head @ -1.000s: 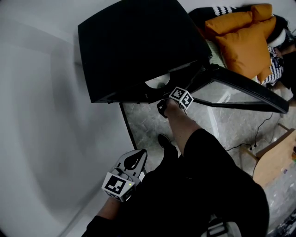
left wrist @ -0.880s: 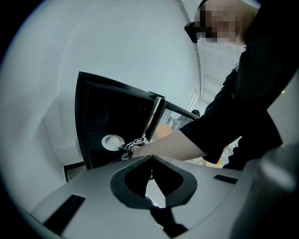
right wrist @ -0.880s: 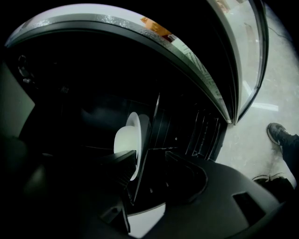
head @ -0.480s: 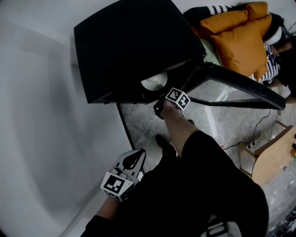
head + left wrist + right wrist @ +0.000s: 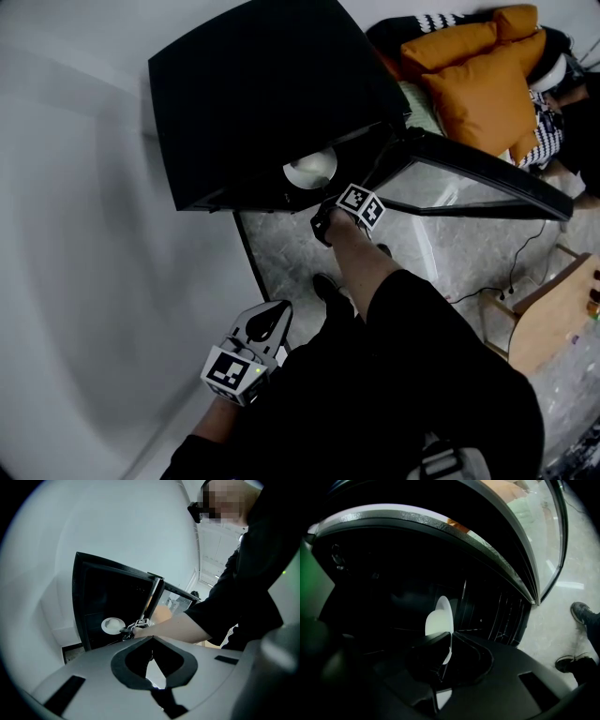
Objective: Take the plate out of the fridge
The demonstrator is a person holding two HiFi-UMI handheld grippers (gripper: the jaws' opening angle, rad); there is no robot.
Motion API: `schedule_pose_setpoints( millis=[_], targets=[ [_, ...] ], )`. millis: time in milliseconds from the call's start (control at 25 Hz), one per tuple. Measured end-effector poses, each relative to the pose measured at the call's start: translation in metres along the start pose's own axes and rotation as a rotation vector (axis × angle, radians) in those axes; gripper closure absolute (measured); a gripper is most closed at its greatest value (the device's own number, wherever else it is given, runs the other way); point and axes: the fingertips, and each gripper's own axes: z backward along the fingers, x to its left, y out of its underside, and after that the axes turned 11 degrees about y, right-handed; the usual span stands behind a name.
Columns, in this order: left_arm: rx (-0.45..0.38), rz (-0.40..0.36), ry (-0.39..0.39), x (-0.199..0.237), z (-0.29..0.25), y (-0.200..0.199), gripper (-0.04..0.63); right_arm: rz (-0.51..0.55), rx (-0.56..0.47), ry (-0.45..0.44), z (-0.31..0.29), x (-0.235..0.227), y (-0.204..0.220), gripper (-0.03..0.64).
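Right gripper [image 5: 446, 641] – jaws closing on near rim of plate [image 5: 439, 616], rim between pads; wide apart a second ago. Means grasp nearly made, pull-out likely next. Plate white, at frame centre, inside fridge [image 5: 253, 103], just behind open glass door [image 5: 469, 183]. Left gripper [image 5: 152, 638] at lower left of head view – jaws together, empty. Shelf under plate lost in dark; cannot tell whether plate lifted off it.
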Motion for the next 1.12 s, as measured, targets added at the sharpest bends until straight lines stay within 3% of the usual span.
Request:
schedule_pose_setpoints(
  millis=[560,1120],
  targets=[
    [-0.004,0.0,-0.01,-0.008,0.002,-0.011,0.588,-0.061,-0.02,-0.161,0.02,0.014,-0.002,0.603],
    [0.024,-0.055,0.007,-0.021,-0.002,-0.004,0.588,-0.083,-0.001,-0.303,0.054,0.009,0.0,0.602]
  ],
)
